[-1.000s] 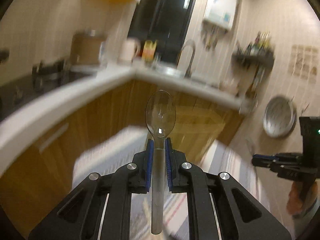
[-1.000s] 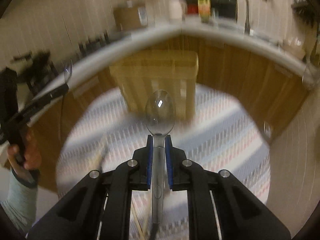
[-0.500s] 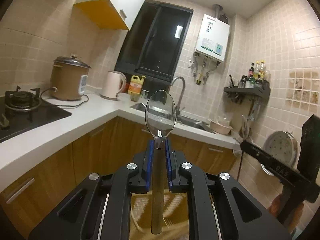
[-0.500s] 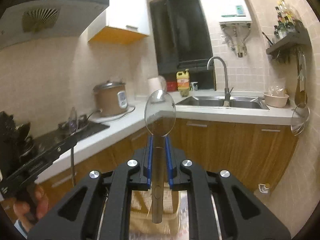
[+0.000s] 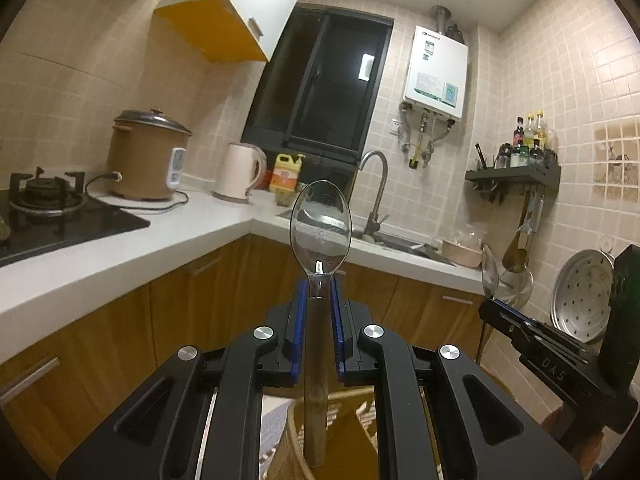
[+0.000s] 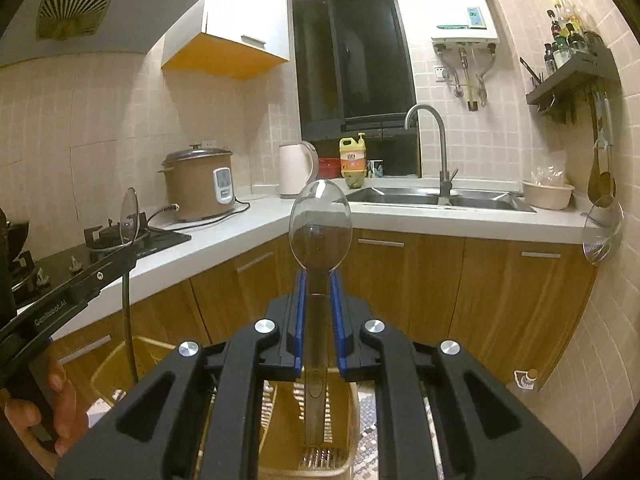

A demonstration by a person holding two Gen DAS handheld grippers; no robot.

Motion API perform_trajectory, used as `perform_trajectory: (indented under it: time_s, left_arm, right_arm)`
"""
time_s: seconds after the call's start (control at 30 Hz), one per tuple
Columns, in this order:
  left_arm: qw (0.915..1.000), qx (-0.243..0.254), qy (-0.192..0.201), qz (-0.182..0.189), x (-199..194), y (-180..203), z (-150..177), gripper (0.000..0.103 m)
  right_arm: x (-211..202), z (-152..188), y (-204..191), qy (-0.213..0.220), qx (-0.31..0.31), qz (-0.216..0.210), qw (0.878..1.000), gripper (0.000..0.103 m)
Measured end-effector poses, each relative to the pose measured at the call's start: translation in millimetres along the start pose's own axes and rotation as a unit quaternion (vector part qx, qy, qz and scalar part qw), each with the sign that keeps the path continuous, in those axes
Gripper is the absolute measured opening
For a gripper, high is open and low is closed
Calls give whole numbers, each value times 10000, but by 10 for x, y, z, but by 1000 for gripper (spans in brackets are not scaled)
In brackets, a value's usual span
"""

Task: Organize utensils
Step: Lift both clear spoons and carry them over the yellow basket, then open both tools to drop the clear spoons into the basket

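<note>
My left claw (image 5: 318,312) pinches clear spoon (image 5: 320,226) by neck, bowl up, handle hanging over basket (image 5: 298,432). My right claw (image 6: 318,312) pinches second spoon (image 6: 320,226) likewise, upright, handle end over slatted basket (image 6: 280,440). Counter (image 6: 460,216) behind.

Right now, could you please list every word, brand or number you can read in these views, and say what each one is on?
"GenRobot.AI": side of the left tongs, seen from the right wrist.
"DAS": side of the right tongs, seen from the left wrist.
Water heater: a logo and stickers, too small to read.
Yellow bottle: label blurred.
Rice cooker: panel unreadable.
</note>
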State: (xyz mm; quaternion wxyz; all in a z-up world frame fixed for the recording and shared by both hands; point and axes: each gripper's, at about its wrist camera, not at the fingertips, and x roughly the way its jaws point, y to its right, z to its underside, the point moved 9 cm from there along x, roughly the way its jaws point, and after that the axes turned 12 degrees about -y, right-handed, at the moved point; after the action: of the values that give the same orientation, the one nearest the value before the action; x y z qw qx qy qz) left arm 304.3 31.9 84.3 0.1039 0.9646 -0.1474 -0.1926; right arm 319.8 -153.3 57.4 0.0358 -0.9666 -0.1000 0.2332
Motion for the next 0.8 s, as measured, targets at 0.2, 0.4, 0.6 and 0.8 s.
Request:
perform_trajectory:
  time_s: [0.2,0.4,0.6,0.8]
  left_arm:
    - [9997,-59,-219,98,-78,-60,138,18]
    - [9989,-112,-435,162,-308,-99,242,27]
    - [9954,-228,-931,71,-691,-163,330,28]
    - [9697,-221,-2427,-173,-939,-188,752,30]
  right_arm:
    - [-85,143,-12,-173,-85,-112,9998,13]
    - [-391,316,-21,-305,-285,-70,9991,48]
    - [-745,485,43,-942,-312,-72,9950,48]
    - [-933,910,77,-2544,-25,-502,9658,48]
